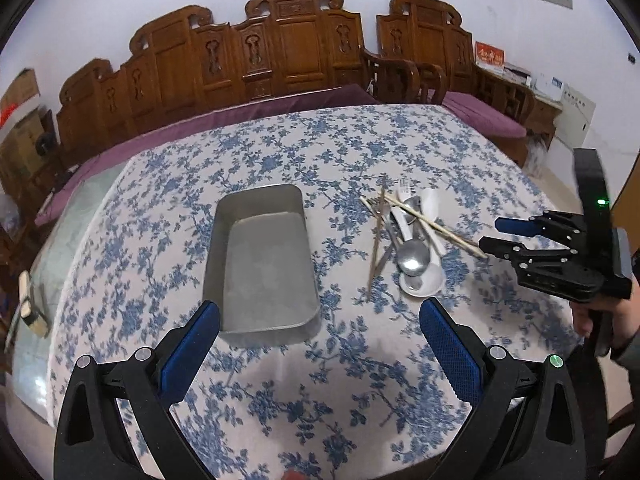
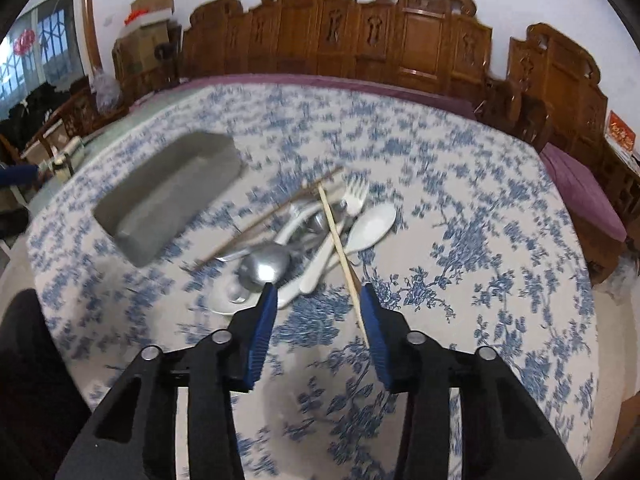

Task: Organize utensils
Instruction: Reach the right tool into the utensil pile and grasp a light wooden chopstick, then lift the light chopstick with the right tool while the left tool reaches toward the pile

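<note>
The left gripper (image 1: 320, 320) is held wide, empty; the right gripper (image 2: 320, 292) is half-parted around a pale chopstick (image 2: 340, 240), unclamped.

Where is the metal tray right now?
In the left wrist view the metal tray sits mid-table, empty, left of the utensil pile, just beyond the left gripper.

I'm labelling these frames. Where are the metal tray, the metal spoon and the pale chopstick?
metal tray (image 1: 264, 264), left wrist view, bare floor.
metal spoon (image 1: 413, 255), left wrist view, bowl.
pale chopstick (image 2: 335, 229), right wrist view, mid-shaft.
</note>
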{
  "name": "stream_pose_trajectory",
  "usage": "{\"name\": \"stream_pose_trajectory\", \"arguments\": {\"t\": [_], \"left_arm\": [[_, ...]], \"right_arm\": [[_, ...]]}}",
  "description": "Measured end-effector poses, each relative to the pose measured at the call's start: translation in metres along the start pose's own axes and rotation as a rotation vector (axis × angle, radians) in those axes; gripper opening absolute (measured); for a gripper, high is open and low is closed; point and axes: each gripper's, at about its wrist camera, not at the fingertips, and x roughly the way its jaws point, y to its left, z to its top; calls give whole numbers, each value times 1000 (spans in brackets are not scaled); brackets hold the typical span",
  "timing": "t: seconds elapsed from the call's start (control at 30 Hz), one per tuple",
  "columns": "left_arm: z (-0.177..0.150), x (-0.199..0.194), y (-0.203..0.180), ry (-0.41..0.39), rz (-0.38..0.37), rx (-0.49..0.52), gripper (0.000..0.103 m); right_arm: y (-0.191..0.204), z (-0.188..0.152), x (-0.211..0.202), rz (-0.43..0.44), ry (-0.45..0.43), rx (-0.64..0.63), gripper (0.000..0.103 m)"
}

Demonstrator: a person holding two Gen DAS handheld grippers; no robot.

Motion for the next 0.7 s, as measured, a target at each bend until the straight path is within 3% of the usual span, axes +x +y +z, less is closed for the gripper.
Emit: {"name": "stream_pose_trajectory", "arguments": {"t": [0.23, 0.47, 0.7], "left_arm": [[14, 25, -10, 33, -13, 65, 97], [29, 47, -19, 63, -95, 77, 97], [40, 62, -29, 65, -123, 89, 97]], "right_arm": [[-14, 13, 46, 21, 23, -12, 42], [-21, 27, 84, 11, 95, -22, 30], [-28, 28, 96, 38, 118, -8, 12]]}}
